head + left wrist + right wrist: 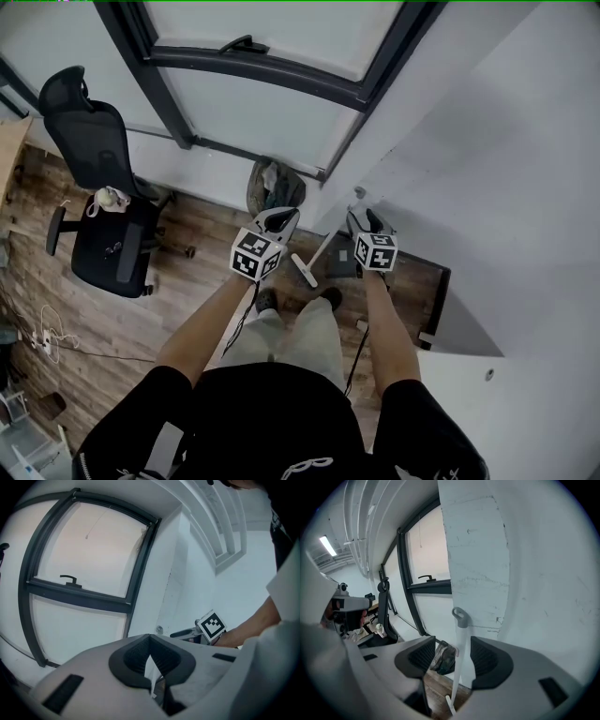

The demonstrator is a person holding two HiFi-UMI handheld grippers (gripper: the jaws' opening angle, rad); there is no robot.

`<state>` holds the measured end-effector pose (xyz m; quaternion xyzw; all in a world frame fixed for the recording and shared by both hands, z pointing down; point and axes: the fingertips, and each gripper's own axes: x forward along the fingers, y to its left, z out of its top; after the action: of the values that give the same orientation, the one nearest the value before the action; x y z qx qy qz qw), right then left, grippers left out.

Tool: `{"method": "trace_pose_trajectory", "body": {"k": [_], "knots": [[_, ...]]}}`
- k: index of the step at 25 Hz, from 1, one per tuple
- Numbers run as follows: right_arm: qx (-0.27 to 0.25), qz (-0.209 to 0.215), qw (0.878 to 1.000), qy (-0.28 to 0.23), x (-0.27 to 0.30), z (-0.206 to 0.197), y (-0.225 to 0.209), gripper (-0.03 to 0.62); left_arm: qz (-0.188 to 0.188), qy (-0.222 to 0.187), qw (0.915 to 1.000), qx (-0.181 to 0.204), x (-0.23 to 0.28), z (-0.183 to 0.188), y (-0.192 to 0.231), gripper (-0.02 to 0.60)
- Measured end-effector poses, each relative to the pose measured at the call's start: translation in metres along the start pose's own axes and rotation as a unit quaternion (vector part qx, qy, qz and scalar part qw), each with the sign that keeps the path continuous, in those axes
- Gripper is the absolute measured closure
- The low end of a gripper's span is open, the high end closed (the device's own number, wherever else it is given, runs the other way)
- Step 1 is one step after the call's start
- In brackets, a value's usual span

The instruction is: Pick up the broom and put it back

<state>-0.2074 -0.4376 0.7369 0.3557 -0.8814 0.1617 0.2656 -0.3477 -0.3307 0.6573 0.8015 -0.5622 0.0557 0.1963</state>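
Two hand-held grippers appear in the head view, side by side above the person's legs, both aimed at the foot of a white wall corner (480, 559).

Left gripper (150, 638): I read its jaws as closed, with the tips meeting and nothing gripped. A thin pale sliver shows through the gap below the tips, and I cannot tell what it is.

Right gripper (452, 645): the jaws stand wide apart. The broom (461, 667) shows between them, nearer the right-hand pad, and neither pad presses on it.

Broom: a white handle topped by a grey hanging loop (459, 617). It stands nearly upright, slightly tilted, and leans against the wall corner. Its broom head (302, 270) rests on the wooden floor (187, 281), just ahead of the person's shoes and between the two grippers in the head view.

Surroundings: a dark-framed window (281, 66) with a lever handle fills the wall to the left of the corner. A crumpled grey bag (272, 185) lies on the floor at the foot of the window, just left of the broom. A black office chair (108, 230) stands well apart to the left, with a small pale object on its seat that I cannot identify.
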Motion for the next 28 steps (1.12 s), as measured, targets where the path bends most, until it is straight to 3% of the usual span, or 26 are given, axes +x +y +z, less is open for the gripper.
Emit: {"method": "trace_pose_trajectory", "body": {"k": [24, 27, 28], "knots": [[0.014, 0.008, 0.998, 0.06, 0.082, -0.03, -0.013, 0.372, 0.071, 0.015, 0.9969, -0.031, -0.005, -0.023, 0.052, 0.565], [0.008, -0.012, 0.998, 0.064, 0.084, -0.032, -0.015, 0.476, 0.074, 0.013, 0.9966, -0.034, -0.005, -0.02, 0.056, 0.565], [0.007, -0.013, 0.998, 0.065, 0.083, -0.032, -0.015, 0.476, 0.074, 0.014, 0.9966, -0.034, -0.004, -0.019, 0.056, 0.565]]}}
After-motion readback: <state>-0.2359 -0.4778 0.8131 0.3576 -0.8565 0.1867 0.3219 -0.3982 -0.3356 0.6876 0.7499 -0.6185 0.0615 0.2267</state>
